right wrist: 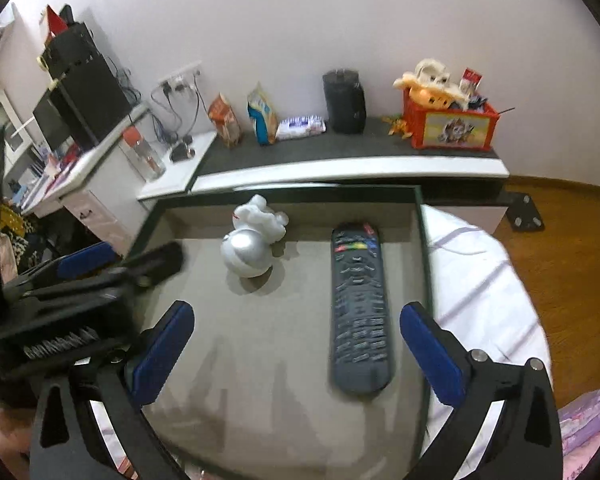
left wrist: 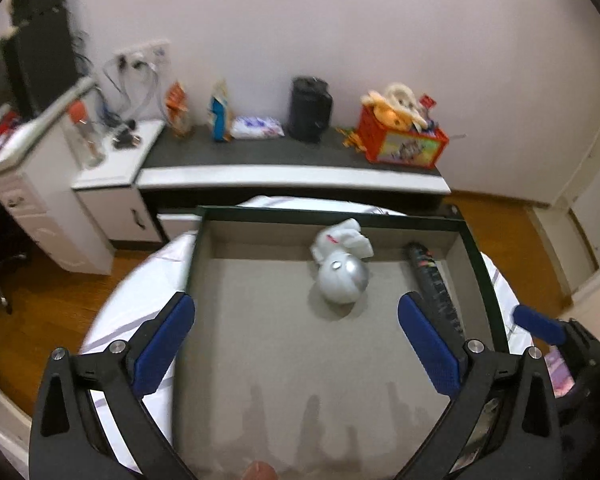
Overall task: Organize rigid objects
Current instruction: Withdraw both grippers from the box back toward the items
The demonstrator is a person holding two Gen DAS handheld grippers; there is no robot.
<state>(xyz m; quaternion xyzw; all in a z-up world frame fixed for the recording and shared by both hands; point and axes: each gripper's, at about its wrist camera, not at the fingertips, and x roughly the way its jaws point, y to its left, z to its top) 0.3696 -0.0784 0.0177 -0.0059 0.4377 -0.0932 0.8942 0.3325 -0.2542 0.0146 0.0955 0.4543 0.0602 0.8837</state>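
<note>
A shallow dark-rimmed box (left wrist: 380,218) (right wrist: 424,248) with a grey floor rests on a white bed. Inside it lie a silver-headed white toy figure (left wrist: 342,276) (right wrist: 248,254) near the back and a dark remote control (right wrist: 358,312) (left wrist: 434,284) along the right wall. My left gripper (left wrist: 296,352) hovers over the box, jaws wide open, nothing between them. My right gripper (right wrist: 296,352) is open too, above the box floor, with the remote's near end lying loose between its fingers, untouched. The left gripper (right wrist: 100,276) shows at the left of the right wrist view.
Behind the box runs a low dark shelf (left wrist: 292,160) with snack bags, a black speaker (left wrist: 310,108) and a red toy crate (left wrist: 402,140). A white cabinet (left wrist: 112,184) and desk stand at the left. Wooden floor (right wrist: 560,240) lies right of the bed.
</note>
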